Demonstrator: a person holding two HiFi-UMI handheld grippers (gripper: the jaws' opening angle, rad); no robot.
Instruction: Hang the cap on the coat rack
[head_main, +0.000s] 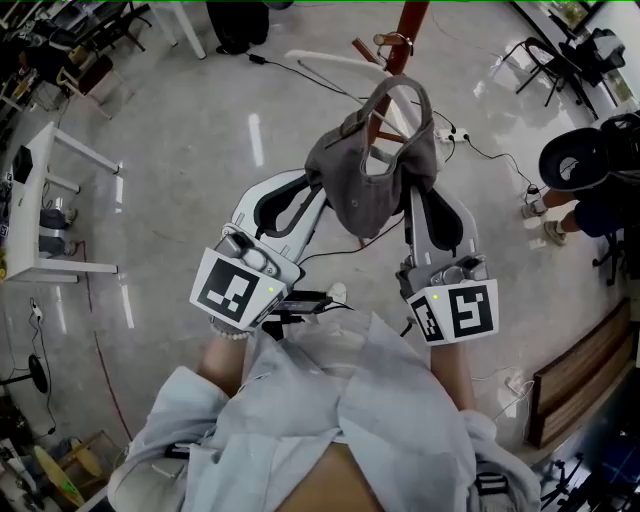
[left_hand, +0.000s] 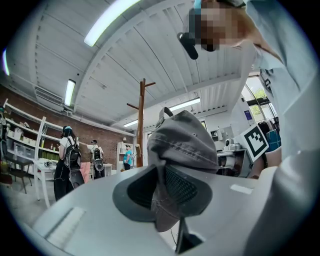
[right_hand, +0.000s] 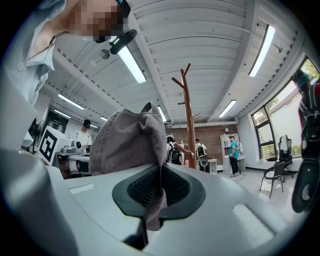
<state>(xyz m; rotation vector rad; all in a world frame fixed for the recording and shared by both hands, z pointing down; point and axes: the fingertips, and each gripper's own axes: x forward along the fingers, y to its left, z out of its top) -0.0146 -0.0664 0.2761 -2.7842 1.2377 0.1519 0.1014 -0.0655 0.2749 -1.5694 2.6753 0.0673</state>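
The coat rack (head_main: 408, 28) stands straight ahead of you, its brown pole rising beyond the cap (head_main: 368, 175) and about midway between your two grippers. The left gripper view shows it just left of the cap and the right gripper view just right of it, with its pegs slanting upward.

The cap hangs in the air between you and the pole, with its crown sagging toward you and its back strap arched up on the far side. In the head view a peg shows through that opening, but it is unclear whether the strap touches it. Neither side looks nearer, so the coming move is likely a push forward with both together.

Your left gripper (head_main: 318, 192) is clamped on the cap's left edge and your right gripper (head_main: 414, 190) on its right edge, each with fabric pinched between its jaws. Both arms reach forward side by side, with the grippers tilted upward.
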